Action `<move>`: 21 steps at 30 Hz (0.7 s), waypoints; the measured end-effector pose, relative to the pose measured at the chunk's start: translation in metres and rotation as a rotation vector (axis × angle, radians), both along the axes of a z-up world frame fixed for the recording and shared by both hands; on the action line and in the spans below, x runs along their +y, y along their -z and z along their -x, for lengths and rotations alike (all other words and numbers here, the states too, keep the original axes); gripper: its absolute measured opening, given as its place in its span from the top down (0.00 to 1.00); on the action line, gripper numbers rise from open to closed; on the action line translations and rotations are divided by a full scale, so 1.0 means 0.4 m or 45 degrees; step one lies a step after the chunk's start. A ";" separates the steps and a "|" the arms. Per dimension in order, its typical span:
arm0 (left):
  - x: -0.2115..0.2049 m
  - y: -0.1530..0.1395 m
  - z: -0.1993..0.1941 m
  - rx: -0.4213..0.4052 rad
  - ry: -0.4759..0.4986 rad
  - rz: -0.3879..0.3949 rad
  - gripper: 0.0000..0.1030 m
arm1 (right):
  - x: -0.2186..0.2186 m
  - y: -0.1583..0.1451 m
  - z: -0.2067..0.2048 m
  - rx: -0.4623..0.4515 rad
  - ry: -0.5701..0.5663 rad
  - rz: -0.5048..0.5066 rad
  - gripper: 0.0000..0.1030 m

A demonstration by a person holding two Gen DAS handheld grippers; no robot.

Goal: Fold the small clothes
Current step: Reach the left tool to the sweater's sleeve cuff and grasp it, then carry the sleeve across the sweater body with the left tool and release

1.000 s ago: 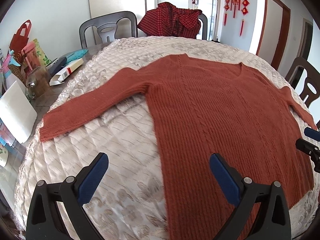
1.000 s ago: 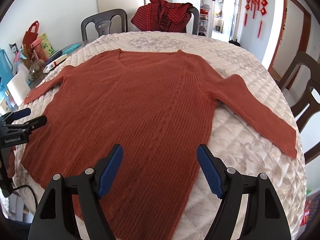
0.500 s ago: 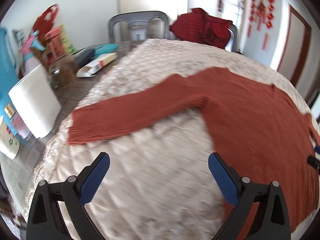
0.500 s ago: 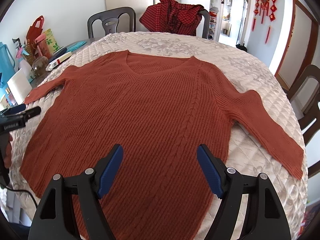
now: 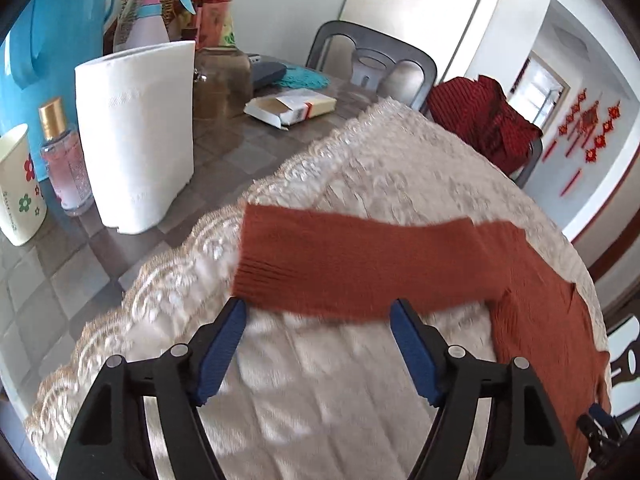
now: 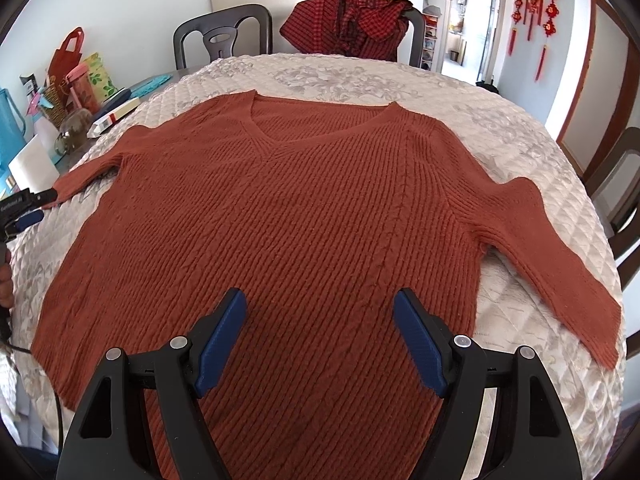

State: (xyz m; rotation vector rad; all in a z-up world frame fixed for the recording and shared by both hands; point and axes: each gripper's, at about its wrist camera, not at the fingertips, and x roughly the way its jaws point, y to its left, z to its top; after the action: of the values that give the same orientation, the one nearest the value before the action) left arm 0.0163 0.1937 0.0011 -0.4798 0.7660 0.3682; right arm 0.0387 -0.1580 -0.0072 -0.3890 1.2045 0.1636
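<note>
Left wrist view, left gripper (image 5: pixel 316 312) closing at sweater (image 5: pixel 360 268) cuff edge

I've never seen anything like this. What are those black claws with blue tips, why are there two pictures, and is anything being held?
Each claw is a hand-held two-finger gripper with a camera behind it, looking along its fingers, so each picture is one gripper's view. A rust-orange ribbed knit sweater lies flat on a cream quilted table cover. The right gripper hangs open over the sweater's body. The left gripper is at the cuff of the sweater's sleeve; its jaws are closing but grip nothing yet. Beside it stand a white paper towel roll and a small white carton.
</note>
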 end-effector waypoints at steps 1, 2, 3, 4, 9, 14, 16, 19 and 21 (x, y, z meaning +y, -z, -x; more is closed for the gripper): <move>0.002 0.002 -0.008 0.005 -0.014 -0.010 0.31 | -0.002 0.001 -0.002 0.000 0.001 -0.002 0.26; 0.003 0.000 -0.005 0.004 -0.026 -0.019 0.32 | -0.002 0.002 -0.004 -0.001 0.003 -0.002 0.26; 0.006 0.000 -0.009 0.004 -0.038 -0.025 0.38 | -0.003 0.001 -0.005 -0.001 0.005 -0.004 0.26; 0.010 0.000 -0.014 0.008 -0.053 -0.032 0.47 | -0.005 0.000 -0.007 -0.002 0.008 -0.007 0.26; 0.047 -0.001 -0.028 -0.008 -0.102 -0.001 0.85 | -0.018 -0.005 -0.013 -0.009 0.029 -0.026 0.26; 0.004 -0.077 -0.051 -0.143 0.010 -0.013 0.88 | -0.036 -0.016 -0.011 -0.016 0.053 -0.061 0.26; -0.036 -0.122 -0.076 -0.217 0.103 -0.011 0.88 | -0.041 -0.020 -0.010 -0.019 0.064 -0.078 0.26; -0.134 -0.189 -0.138 -0.322 0.301 0.004 0.88 | -0.048 -0.029 -0.008 -0.027 0.081 -0.103 0.26; -0.210 -0.216 -0.181 -0.363 0.448 0.036 0.88 | -0.053 -0.036 -0.005 -0.034 0.097 -0.121 0.26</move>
State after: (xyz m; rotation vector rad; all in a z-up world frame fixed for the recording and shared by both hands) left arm 0.0886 0.1096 0.0874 -0.4038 0.5645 -0.0400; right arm 0.0408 -0.1793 0.0073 -0.2616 1.1783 0.1491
